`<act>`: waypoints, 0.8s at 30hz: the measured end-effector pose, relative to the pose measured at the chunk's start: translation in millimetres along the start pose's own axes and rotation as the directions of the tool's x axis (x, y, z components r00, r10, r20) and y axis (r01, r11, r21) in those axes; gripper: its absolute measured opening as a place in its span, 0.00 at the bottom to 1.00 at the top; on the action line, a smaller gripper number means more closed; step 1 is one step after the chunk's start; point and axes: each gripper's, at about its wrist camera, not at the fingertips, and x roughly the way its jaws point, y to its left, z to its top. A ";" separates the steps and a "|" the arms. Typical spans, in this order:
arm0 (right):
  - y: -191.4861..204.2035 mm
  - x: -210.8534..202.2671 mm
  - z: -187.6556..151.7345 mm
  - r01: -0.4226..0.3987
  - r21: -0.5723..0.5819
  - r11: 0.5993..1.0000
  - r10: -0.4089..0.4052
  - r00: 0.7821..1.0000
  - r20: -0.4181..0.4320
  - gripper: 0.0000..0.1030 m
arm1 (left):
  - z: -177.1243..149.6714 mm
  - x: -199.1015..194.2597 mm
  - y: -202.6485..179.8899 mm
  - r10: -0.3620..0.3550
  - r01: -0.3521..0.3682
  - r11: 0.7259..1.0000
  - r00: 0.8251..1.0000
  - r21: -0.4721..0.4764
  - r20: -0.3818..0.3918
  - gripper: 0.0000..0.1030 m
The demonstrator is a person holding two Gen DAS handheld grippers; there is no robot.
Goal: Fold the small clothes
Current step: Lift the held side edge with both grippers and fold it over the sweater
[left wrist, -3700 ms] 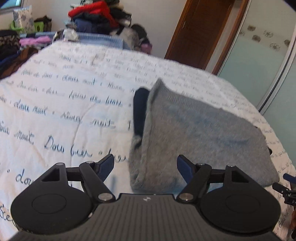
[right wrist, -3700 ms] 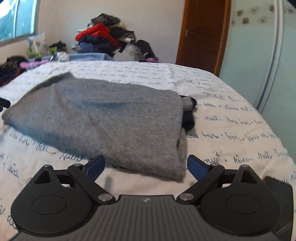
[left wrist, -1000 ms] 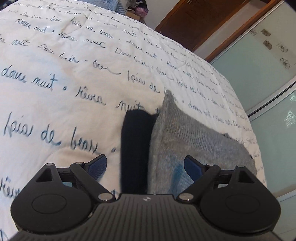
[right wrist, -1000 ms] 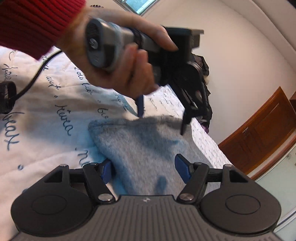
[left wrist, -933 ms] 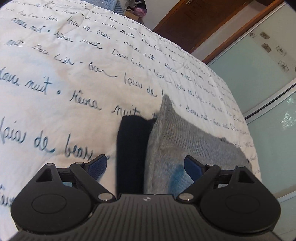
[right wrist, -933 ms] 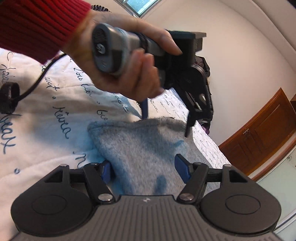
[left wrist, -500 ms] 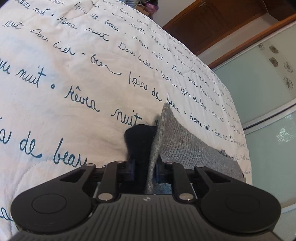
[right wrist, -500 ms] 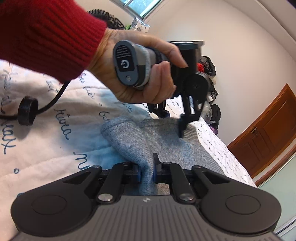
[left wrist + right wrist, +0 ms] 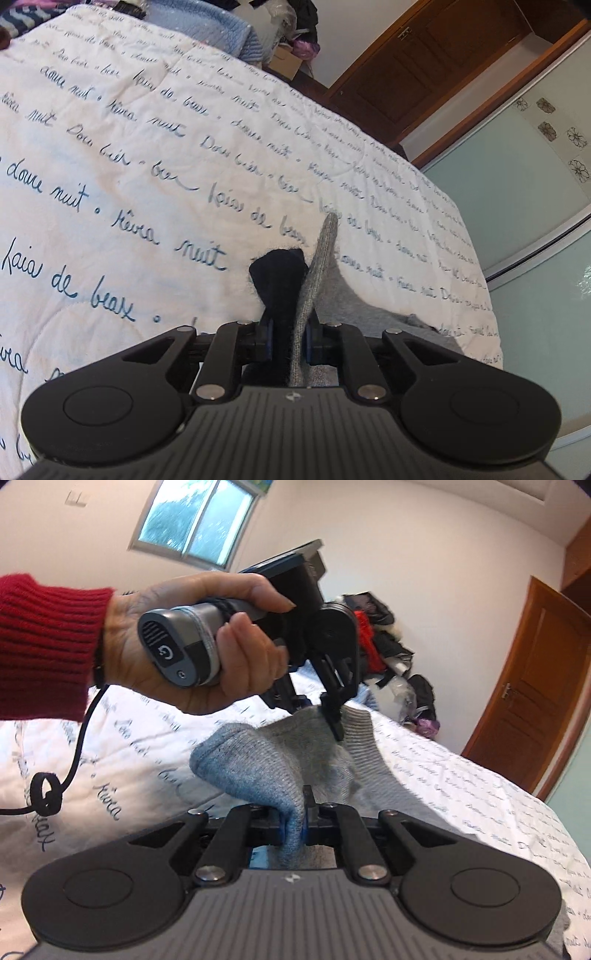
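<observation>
A grey knitted sweater [image 9: 347, 299] with a dark navy part [image 9: 279, 275] lies on the bed. In the left wrist view my left gripper [image 9: 289, 338] pinches the grey edge and the navy part together; its jaws are still closing on them, and the pinched fabric stands up from the cover. The right wrist view shows my right gripper [image 9: 293, 823] shut on a bunched fold of the sweater [image 9: 258, 760], lifted off the bed. Beyond it a hand [image 9: 192, 657] in a red sleeve [image 9: 44, 642] holds the left gripper [image 9: 330, 720] on the sweater's far edge.
The white bedspread [image 9: 110, 166] with blue script runs far to the left. A clothes pile [image 9: 380, 642] sits at the bed's far end. A wooden door [image 9: 535, 701] and glass wardrobe doors [image 9: 524, 206] stand to the right. A black cable [image 9: 48, 794] trails over the cover.
Both grippers have gone from open to closed on the sweater's edge. Both have risen, and the pinched fabric has come up off the bedspread.
</observation>
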 end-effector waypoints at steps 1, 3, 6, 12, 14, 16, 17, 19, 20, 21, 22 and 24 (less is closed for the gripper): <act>-4.3 -3.5 0.0 0.001 0.009 1.000 -0.001 1.000 0.003 0.07 | -1.0 -2.8 -8.7 0.009 -0.009 1.000 1.000 0.014 0.009 0.15; -11.9 -9.0 -1.0 0.007 0.031 1.000 -0.008 1.000 0.013 0.07 | -2.6 -6.0 -24.0 0.029 -0.030 0.999 0.999 0.041 0.018 0.15; -23.6 -18.8 -4.7 0.021 0.062 0.998 -0.022 0.999 0.025 0.07 | -6.6 -9.5 -45.6 0.044 -0.046 0.997 0.999 0.066 0.027 0.15; -43.1 -33.7 -15.6 0.049 0.135 0.990 -0.056 0.997 0.043 0.07 | -14.1 -15.1 -83.5 0.040 -0.043 0.996 0.998 0.080 0.041 0.15; -49.7 -43.7 -20.5 0.057 0.162 0.985 -0.065 0.997 0.050 0.07 | -17.3 -13.9 -97.0 0.034 -0.037 0.996 0.999 0.085 0.039 0.15; -57.1 -48.9 -24.7 0.067 0.185 0.981 -0.078 0.996 0.053 0.07 | -21.2 -12.2 -111.4 0.030 -0.033 0.994 0.999 0.100 0.036 0.15; -60.5 -51.6 -27.0 0.073 0.194 0.978 -0.085 0.995 0.053 0.07 | -23.1 -10.9 -118.0 0.027 -0.030 0.994 0.999 0.109 0.034 0.15; -71.3 -59.6 -32.6 0.083 0.216 0.973 -0.097 0.994 0.053 0.07 | -29.0 -7.4 -132.8 0.022 -0.025 0.991 0.999 0.129 0.029 0.15; -75.0 -61.9 -35.6 0.089 0.225 0.970 -0.103 0.993 0.051 0.07 | -31.3 -5.3 -139.3 0.018 -0.022 0.990 1.000 0.140 0.025 0.15; -78.7 -64.2 -38.6 0.096 0.234 0.967 -0.111 0.993 0.049 0.07 | -34.2 -2.7 -146.1 0.017 -0.020 0.989 1.000 0.150 0.022 0.15; -82.2 -66.2 -41.2 0.101 0.243 0.965 -0.116 0.992 0.048 0.07 | -36.8 -0.1 -152.5 0.018 -0.021 0.987 1.000 0.157 0.018 0.15; -90.4 -72.4 -45.5 0.106 0.261 0.959 -0.121 0.992 0.040 0.07 | -42.7 6.5 -165.2 0.017 -0.018 0.985 1.000 0.173 0.007 0.15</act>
